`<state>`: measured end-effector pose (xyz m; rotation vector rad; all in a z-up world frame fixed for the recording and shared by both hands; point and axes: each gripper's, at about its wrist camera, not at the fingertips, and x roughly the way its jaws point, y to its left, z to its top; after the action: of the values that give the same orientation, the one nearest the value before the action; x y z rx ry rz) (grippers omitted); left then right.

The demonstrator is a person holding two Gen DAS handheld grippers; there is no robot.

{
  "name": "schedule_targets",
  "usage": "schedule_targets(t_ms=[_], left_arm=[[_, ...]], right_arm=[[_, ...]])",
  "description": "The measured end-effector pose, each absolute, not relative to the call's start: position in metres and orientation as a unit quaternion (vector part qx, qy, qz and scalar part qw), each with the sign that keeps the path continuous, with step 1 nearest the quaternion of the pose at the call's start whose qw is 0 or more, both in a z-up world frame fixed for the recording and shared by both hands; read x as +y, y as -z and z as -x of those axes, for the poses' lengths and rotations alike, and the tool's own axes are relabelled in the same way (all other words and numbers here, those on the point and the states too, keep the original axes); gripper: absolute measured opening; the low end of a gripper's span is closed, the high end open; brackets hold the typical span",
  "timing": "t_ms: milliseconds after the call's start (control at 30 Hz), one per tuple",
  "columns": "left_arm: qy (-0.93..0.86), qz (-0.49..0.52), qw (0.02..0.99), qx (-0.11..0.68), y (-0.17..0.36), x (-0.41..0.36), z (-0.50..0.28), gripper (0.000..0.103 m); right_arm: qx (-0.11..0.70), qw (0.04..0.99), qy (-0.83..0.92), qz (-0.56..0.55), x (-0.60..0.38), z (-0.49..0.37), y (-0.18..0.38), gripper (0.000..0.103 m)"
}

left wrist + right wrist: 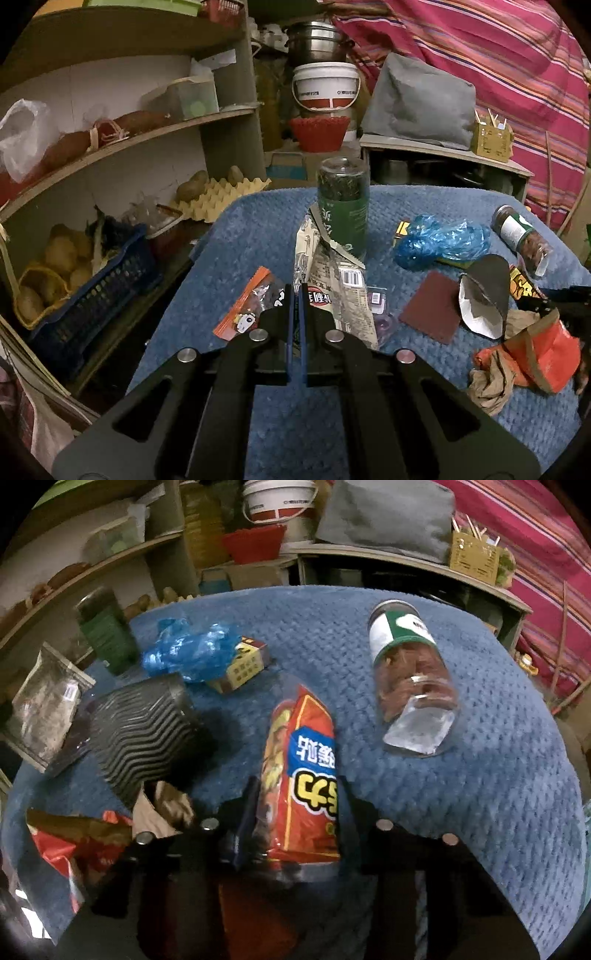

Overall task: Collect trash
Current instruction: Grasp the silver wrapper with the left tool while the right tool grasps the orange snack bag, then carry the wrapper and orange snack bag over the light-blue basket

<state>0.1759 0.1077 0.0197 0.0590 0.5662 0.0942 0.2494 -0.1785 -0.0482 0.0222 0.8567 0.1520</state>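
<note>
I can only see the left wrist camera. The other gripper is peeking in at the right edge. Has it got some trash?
Observer: Yes. In the right wrist view, the right gripper has a red and yellow crinkly snack bag between its fingers, with both fingers against the bag.
Operator: What's the yellow bit under the crumpled blue plastic bag?
Observer: A small printed cardboard box, cream and dark red. The crumpled blue plastic bag covers one end of it.
Operator: And the dark squashed paper cup?
Observer: The outside of the dark squashed paper cup is black with wavy ridges, and it lies on its side.
</note>
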Motion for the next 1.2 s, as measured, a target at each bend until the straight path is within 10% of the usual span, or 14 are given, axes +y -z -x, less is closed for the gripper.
schedule_targets(t_ms=[600, 1200], left_arm=[[-0.040, -0.013, 0.973, 0.226, -0.064, 0.088, -0.157, 0.001], [0.111, -0.063, 0.971, 0.204, -0.060, -0.110, -0.151, 0.001]], right_arm=[[0.322, 0.946, -0.043, -0.013, -0.221, -0.211, 0.002, 0.039], [0.292, 0.954, 0.030, -0.051, -0.337, -0.159, -0.019, 0.039]])
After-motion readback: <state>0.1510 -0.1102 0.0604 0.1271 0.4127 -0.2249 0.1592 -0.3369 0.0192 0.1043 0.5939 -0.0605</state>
